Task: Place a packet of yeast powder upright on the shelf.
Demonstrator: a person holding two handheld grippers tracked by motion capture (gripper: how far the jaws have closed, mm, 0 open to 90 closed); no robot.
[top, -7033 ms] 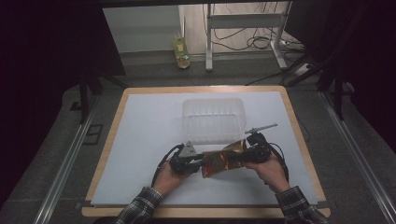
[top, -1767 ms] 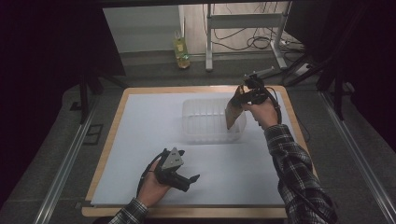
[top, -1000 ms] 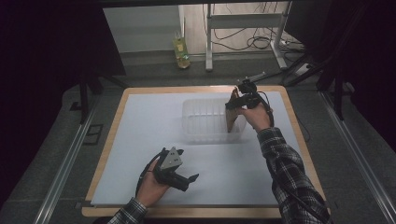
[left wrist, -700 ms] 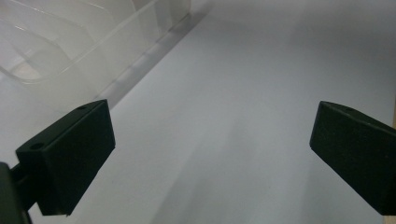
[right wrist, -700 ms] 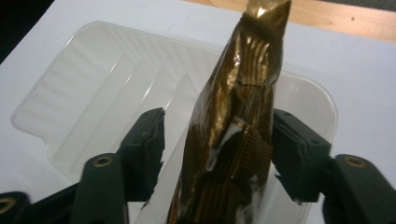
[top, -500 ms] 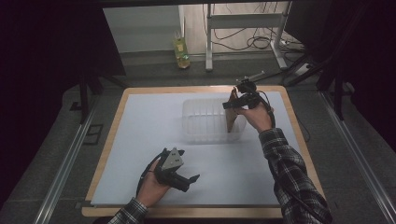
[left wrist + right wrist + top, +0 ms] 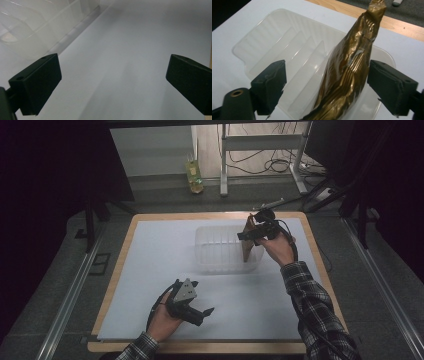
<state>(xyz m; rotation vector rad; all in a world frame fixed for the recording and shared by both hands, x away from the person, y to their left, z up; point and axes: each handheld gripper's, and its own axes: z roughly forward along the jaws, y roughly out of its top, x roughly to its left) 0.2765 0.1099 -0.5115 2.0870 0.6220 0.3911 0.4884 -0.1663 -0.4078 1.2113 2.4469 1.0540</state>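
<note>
One crinkled gold foil packet [image 7: 347,72] stands nearly upright at the right end of the single clear ribbed plastic tray [image 7: 220,251], its base inside the tray, between the spread fingers of my right gripper [image 7: 250,234], which do not clamp it. My left gripper [image 7: 200,312] rests near the tray's front side with fingers wide apart and empty, over the bare white tabletop [image 7: 150,255], which lies open left of the tray.

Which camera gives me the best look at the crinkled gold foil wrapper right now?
The right gripper view: the crinkled gold foil wrapper stands close up between the right tool's open jaws, over the clear ribbed plastic tray. The high view shows it small and dim, standing at the tray's right end. The left gripper view catches a corner of the tray.
</note>
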